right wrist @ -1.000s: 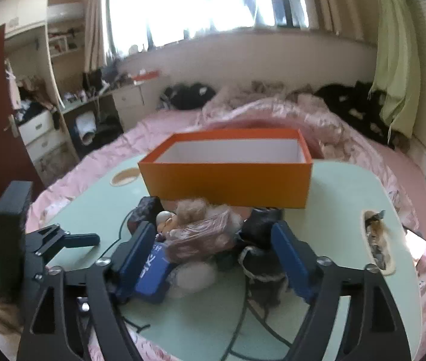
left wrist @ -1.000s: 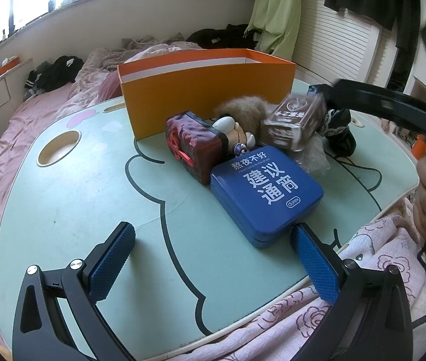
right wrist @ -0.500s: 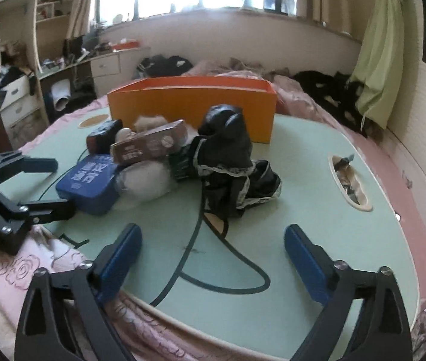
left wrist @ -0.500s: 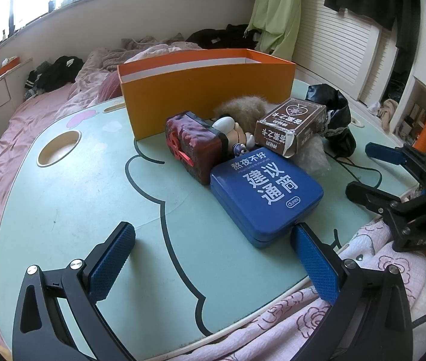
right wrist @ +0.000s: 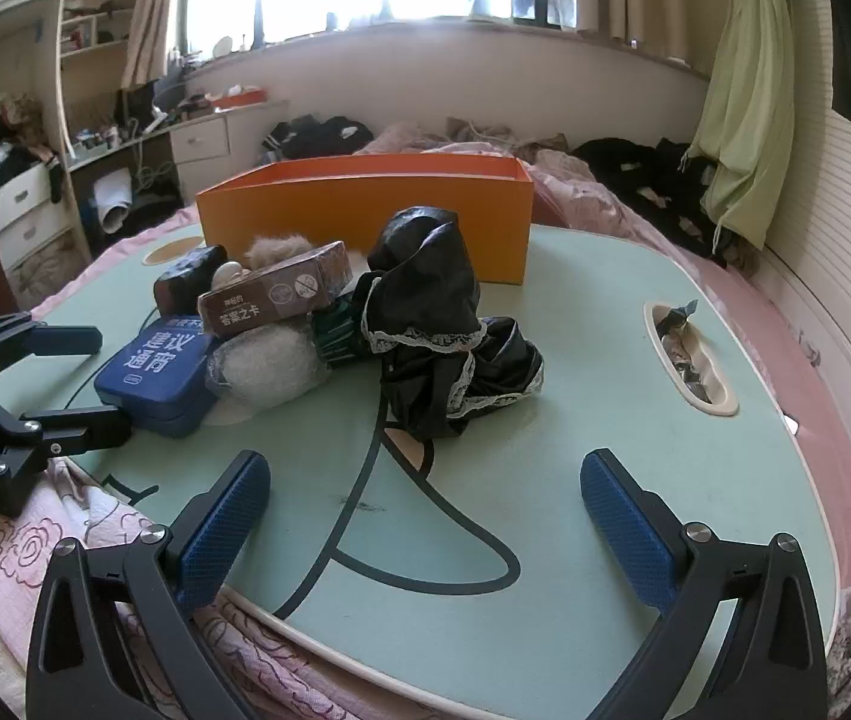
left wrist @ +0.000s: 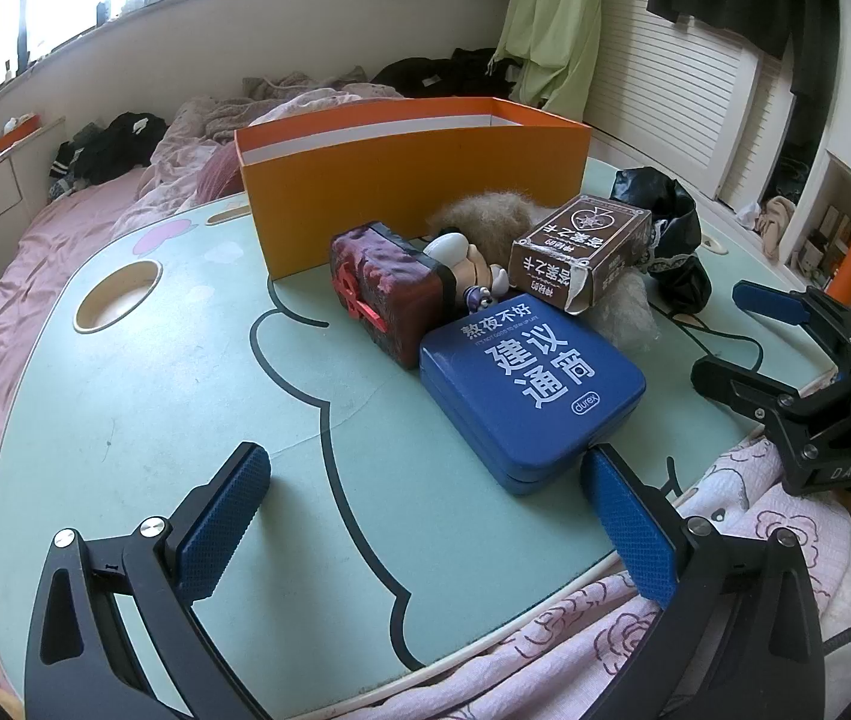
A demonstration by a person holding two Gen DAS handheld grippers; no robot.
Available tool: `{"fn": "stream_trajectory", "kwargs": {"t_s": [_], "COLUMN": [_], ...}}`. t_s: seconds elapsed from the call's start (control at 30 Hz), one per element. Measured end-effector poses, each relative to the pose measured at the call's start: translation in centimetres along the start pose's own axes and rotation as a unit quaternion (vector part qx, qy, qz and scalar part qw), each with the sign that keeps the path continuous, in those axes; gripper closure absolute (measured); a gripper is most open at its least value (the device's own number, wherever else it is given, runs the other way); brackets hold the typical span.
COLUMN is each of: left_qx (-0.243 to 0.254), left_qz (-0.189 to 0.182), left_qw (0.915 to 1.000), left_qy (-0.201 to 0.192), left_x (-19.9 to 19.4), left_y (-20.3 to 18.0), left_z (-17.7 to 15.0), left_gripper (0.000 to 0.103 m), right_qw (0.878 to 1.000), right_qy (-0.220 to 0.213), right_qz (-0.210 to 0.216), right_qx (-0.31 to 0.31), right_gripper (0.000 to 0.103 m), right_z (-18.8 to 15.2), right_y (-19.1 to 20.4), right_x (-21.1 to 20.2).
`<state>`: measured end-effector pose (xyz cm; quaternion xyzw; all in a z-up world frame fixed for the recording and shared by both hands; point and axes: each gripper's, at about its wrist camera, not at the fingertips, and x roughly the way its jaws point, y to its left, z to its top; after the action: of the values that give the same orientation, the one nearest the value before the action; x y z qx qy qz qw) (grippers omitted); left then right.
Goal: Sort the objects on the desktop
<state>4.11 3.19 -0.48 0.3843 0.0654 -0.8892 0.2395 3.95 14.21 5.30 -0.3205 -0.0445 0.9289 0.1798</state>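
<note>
Both tongs gaped wide, holding nothing: left tongs (left wrist: 425, 516) (right pad by the blue rectangular tin (left wrist: 530, 387) at one o'clock), right tongs (right wrist: 425, 516) over the mint-green desk (right wrist: 575, 420).

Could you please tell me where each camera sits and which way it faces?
Left wrist: on the left tool, facing the blue tin and orange box; the right tool shows at its right edge.
Right wrist: on the right tool, facing the black cloth; the left tool shows at left.
Shared: tin, box, green table.
</note>
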Motion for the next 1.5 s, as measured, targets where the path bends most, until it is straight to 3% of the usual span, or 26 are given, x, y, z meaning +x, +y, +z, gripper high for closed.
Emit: {"fn": "stream_trajectory", "kwargs": {"t_s": [0.73,1.0,1.13,1.33,1.5], "left_qx": [-0.007,0.009,0.030,0.043,0.050], "left_qz": [0.004,0.013,0.028,0.024,-0.001], "left_qw": [1.0000,0.9993,0.9981,0.9985,0.9978], "left_qy": [0.006,-0.034,-0.047,-0.022,0.043], "left_x": [-0.4,-5.5,-7.2,-6.3,-3.6], "left_y": [0.4,2.8,4.1,5.7,6.0], "left_z": [0.0,3.1,6.2,11.5,14.9], "left_gripper": [0.000,0.002,0.023,0.054,0.055], "right_qw": [1.000,1.000,1.000,0.999,0.999], "right_qy": [-0.004,-0.005,-0.006,-0.007,-0.008], "right_qz": [0.013,0.019,0.022,0.025,0.027], "right_qx": [-0.010,-0.015,-0.017,-0.020,-0.022], "right_gripper": [0.000,0.000,0.000,0.000,0.000], "right_z": [-0.1,-0.1,-0.1,-0.1,-0.2], "right_y": [0.1,0.1,0.1,0.1,0.1], "right_x": [0.0,0.0,0.0,0.1,0.1]}}
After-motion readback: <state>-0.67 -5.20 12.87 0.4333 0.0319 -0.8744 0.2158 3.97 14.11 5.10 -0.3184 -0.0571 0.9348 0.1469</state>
